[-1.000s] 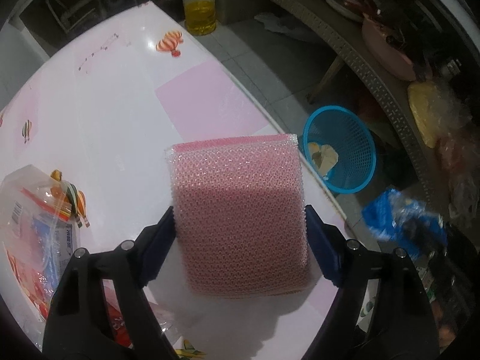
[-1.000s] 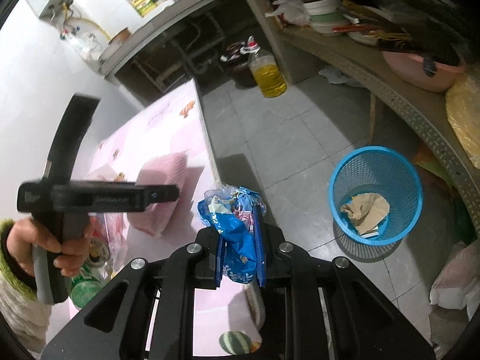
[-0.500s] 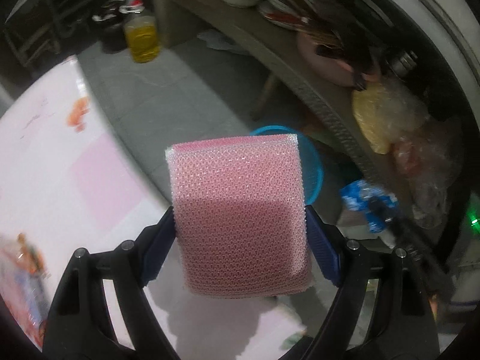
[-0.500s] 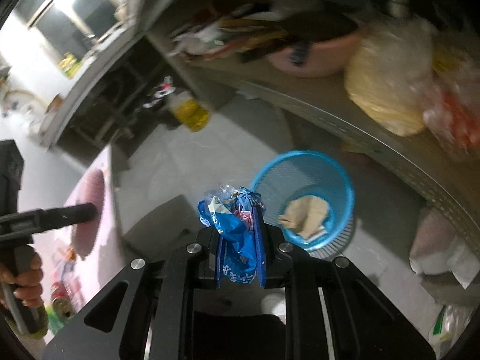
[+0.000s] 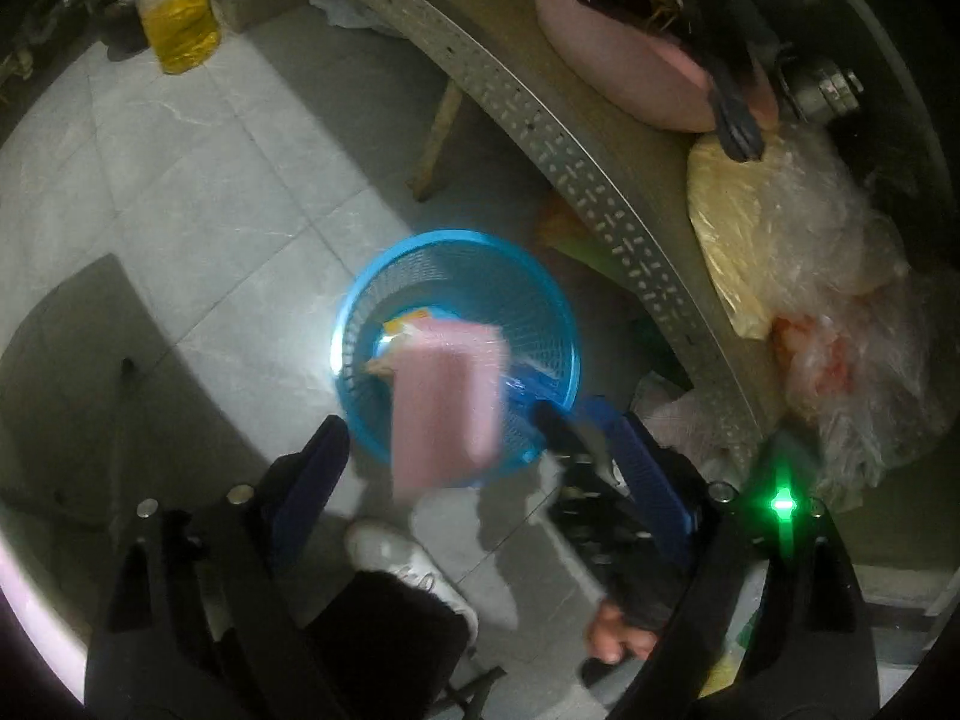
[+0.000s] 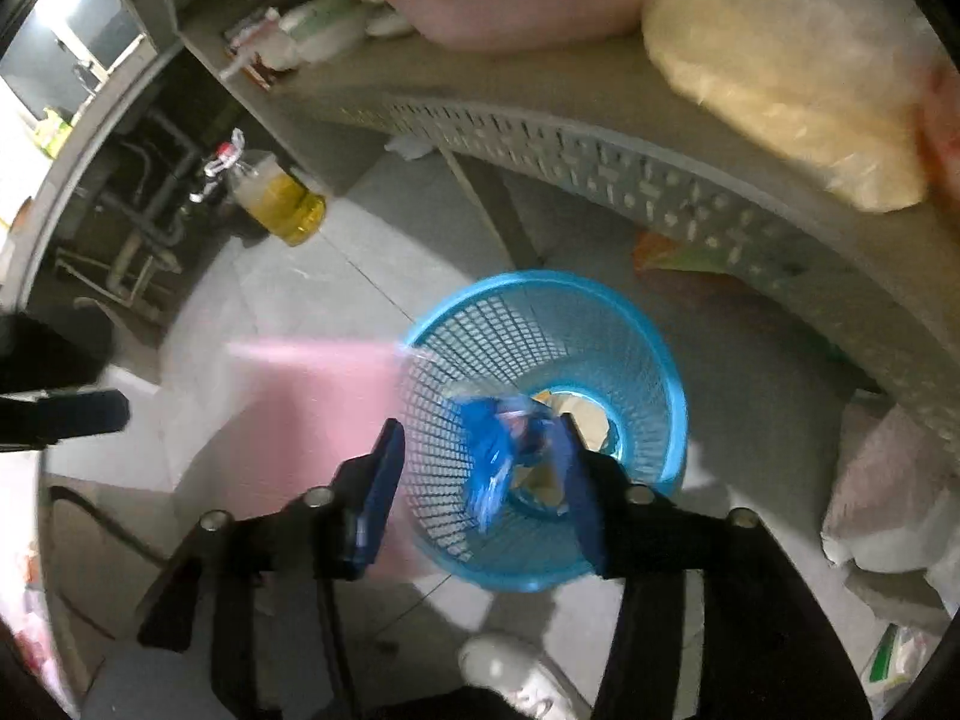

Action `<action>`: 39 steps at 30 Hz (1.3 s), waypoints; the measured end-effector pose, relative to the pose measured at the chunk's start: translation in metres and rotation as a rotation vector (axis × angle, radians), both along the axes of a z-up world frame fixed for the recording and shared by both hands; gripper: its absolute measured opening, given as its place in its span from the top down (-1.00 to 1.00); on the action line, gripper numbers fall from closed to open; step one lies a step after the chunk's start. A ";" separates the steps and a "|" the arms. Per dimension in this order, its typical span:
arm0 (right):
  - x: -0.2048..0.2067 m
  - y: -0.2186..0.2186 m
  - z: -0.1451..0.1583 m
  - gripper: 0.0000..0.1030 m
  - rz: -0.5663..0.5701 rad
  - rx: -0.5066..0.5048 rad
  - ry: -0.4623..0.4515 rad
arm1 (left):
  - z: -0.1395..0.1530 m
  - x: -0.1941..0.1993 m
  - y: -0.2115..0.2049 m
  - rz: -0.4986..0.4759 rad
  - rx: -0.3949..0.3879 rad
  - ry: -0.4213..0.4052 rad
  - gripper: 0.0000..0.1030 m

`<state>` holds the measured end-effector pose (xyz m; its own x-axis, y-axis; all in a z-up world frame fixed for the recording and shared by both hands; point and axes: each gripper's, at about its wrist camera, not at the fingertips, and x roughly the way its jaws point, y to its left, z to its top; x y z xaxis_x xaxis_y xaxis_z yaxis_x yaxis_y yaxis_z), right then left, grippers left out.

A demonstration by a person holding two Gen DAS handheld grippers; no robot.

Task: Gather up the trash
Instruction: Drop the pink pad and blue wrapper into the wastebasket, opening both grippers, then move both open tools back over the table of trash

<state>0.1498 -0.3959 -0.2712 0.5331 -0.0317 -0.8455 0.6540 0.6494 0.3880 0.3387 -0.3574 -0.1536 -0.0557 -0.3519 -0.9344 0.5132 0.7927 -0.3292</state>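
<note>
Left wrist view: left claw (image 5: pixel 480 456) opening wide, blurred pink sponge pack (image 5: pixel 447 408) loose between the pads, over the blue basket (image 5: pixel 360 312) on the floor.

Right wrist view: right claw (image 6: pixel 480 486) opening, blue wrapper (image 6: pixel 498 444) loose between pads, above the basket.

Basket (image 5: pixel 360 324) on the floor (image 5: pixel 198 192) beside a long shelf (image 5: pixel 540 120), which carries a basin (image 5: pixel 624 54) and, just beside it, a bulging bag (image 5: pixel 774 228). Oil bottle (image 5: pixel 177 24) on the floor, well apart from the basket, at the shelf's far end. In the left wrist view, a sponge (image 5: pixel 447 408) and a shoe (image 5: pixel 402 564) lie before the basket; in the right wrist view, a wrapper (image 6: pixel 498 456) hangs over the basket's opening.
</note>
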 end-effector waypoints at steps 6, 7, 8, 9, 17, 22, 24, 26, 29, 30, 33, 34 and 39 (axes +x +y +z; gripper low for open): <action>0.003 -0.003 -0.022 -0.02 -0.020 -0.023 0.037 | -0.009 0.004 0.005 0.040 -0.031 0.026 -0.66; -0.002 -0.003 -0.020 -0.04 -0.023 -0.025 0.033 | -0.005 0.003 0.008 0.041 -0.036 0.015 -0.66; -0.006 -0.001 -0.017 -0.05 -0.025 -0.037 0.029 | 0.002 0.002 0.013 0.042 -0.045 -0.006 -0.66; -0.009 0.001 -0.014 -0.05 -0.024 -0.044 0.026 | 0.007 0.002 0.017 0.044 -0.050 -0.020 -0.66; -0.052 0.036 0.051 -0.13 0.010 -0.088 -0.068 | 0.105 -0.047 0.084 0.082 -0.195 -0.201 -0.66; -0.066 0.072 0.123 -0.16 0.154 -0.112 -0.202 | 0.154 -0.107 0.157 0.099 -0.268 -0.272 -0.66; -0.065 0.089 0.152 -0.16 0.234 -0.113 -0.263 | 0.167 -0.127 0.197 0.128 -0.277 -0.318 -0.66; -0.063 0.108 0.173 -0.16 0.311 -0.099 -0.313 | 0.178 -0.145 0.235 0.167 -0.257 -0.398 -0.66; -0.053 0.152 0.202 -0.16 0.481 -0.056 -0.377 | 0.186 -0.169 0.294 0.252 -0.194 -0.506 -0.66; -0.050 0.163 0.206 -0.16 0.517 -0.036 -0.389 | 0.187 -0.175 0.313 0.286 -0.183 -0.521 -0.66; -0.036 0.206 0.217 -0.16 0.651 0.038 -0.419 | 0.191 -0.197 0.371 0.401 -0.169 -0.562 -0.66; -0.031 0.218 0.220 -0.16 0.690 0.057 -0.423 | 0.193 -0.204 0.388 0.435 -0.165 -0.580 -0.66; 0.006 0.290 0.238 -0.16 0.936 0.144 -0.409 | 0.195 -0.228 0.443 0.513 -0.163 -0.657 -0.66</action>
<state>0.1557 -0.1056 -0.0331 0.5398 0.6315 -0.5566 -0.2893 0.7601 0.5819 0.1106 0.0860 0.0409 0.6838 -0.3187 -0.6563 0.2299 0.9478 -0.2207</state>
